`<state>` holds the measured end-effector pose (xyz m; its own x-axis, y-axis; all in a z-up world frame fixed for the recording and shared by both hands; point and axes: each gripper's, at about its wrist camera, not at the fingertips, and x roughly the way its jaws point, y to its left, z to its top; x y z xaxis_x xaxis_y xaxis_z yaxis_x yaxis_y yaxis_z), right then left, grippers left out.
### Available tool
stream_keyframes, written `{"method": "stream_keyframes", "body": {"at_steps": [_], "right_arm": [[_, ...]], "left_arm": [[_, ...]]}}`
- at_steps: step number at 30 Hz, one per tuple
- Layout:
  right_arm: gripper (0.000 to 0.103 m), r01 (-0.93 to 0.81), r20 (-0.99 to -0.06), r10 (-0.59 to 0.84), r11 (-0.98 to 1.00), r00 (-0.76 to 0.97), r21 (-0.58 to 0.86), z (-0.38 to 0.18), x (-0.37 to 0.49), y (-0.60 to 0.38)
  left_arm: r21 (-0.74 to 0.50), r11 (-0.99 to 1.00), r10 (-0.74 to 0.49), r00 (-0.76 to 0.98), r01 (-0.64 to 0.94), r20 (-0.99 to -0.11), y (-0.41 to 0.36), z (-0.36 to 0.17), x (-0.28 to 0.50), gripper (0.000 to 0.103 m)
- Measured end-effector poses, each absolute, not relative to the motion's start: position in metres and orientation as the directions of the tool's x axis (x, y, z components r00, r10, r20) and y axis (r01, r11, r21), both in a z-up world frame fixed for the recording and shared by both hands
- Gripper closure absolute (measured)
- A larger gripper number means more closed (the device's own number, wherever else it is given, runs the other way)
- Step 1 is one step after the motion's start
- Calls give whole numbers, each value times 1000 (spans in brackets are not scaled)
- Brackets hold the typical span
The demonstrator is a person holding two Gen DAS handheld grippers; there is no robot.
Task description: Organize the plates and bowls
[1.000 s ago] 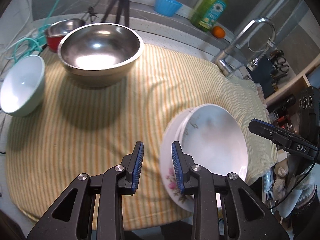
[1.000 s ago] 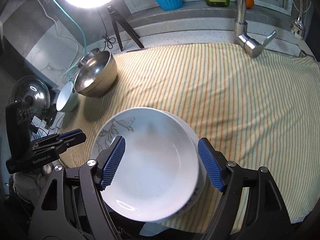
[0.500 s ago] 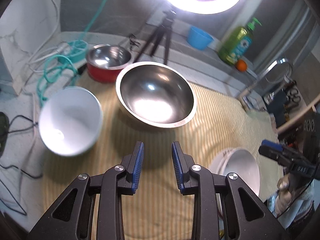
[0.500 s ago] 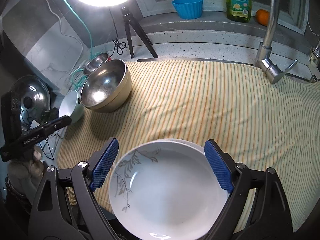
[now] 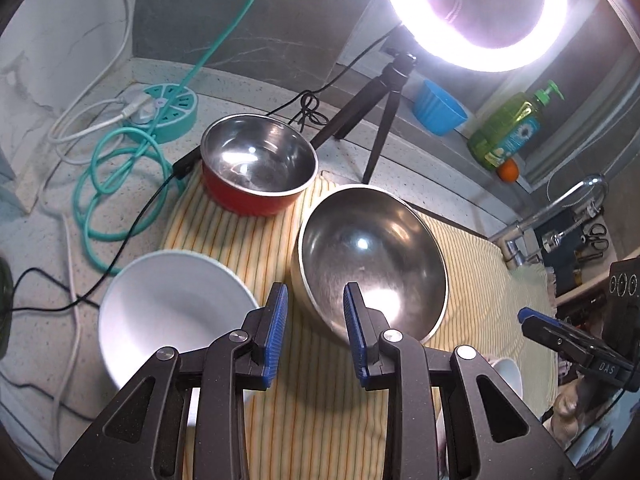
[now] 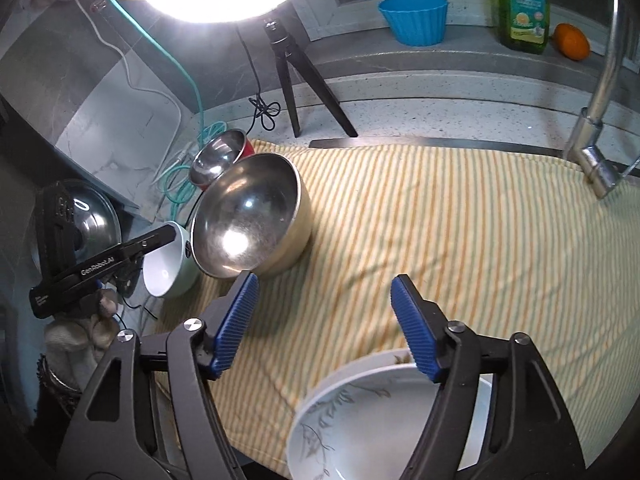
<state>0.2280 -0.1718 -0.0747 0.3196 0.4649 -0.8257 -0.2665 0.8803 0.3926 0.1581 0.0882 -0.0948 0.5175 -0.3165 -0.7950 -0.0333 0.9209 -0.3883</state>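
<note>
A large steel bowl (image 5: 372, 256) sits on the striped cloth (image 5: 256, 248); it also shows in the right wrist view (image 6: 248, 216). A red-walled steel bowl (image 5: 258, 164) stands behind it, and a white bowl (image 5: 172, 316) lies at the cloth's left edge. My left gripper (image 5: 314, 320) is open and empty, hovering between the white bowl and the large steel bowl's near rim. My right gripper (image 6: 324, 320) is open and empty above the cloth, with stacked white leaf-patterned plates (image 6: 360, 420) under its right finger.
A ring light on a tripod (image 5: 384, 92) stands behind the bowls. A teal power hub (image 5: 168, 108) and cables lie at the left. A blue cup (image 6: 414, 18), soap bottle (image 6: 520, 4) and orange (image 6: 570, 40) line the ledge. A faucet (image 6: 600, 120) stands at the right.
My left gripper moved left and forward from the plates to the steel and white bowls. My right gripper pulled back and up from the plates, and its jaws stand a little narrower.
</note>
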Motion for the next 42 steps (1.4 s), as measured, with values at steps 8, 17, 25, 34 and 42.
{"method": "stream_keyframes", "body": {"at_steps": [8,17,25,34,42], "right_arm": [[51,-225,-820,517,853,245,471,-95,256,-149],[64,-227,-834,512,854,205,469,-112,279,-123],[76,-224,-848,502,857,167,464,-129,292,-109],[84,-224,-854,498,858,148,462,-137,296,-107],[84,-217,-855,499,859,144,464,-134,290,-108]], "left_arm": [[-384,923,-322,484,-32,-814,90,-103,183,76],[-410,911,-348,445,-47,-825,93,-119,198,76],[-413,910,-366,420,-23,-830,83,-126,205,76],[-403,915,-362,418,-10,-833,82,-127,208,76],[-393,920,-352,422,-10,-835,79,-124,204,76]]}}
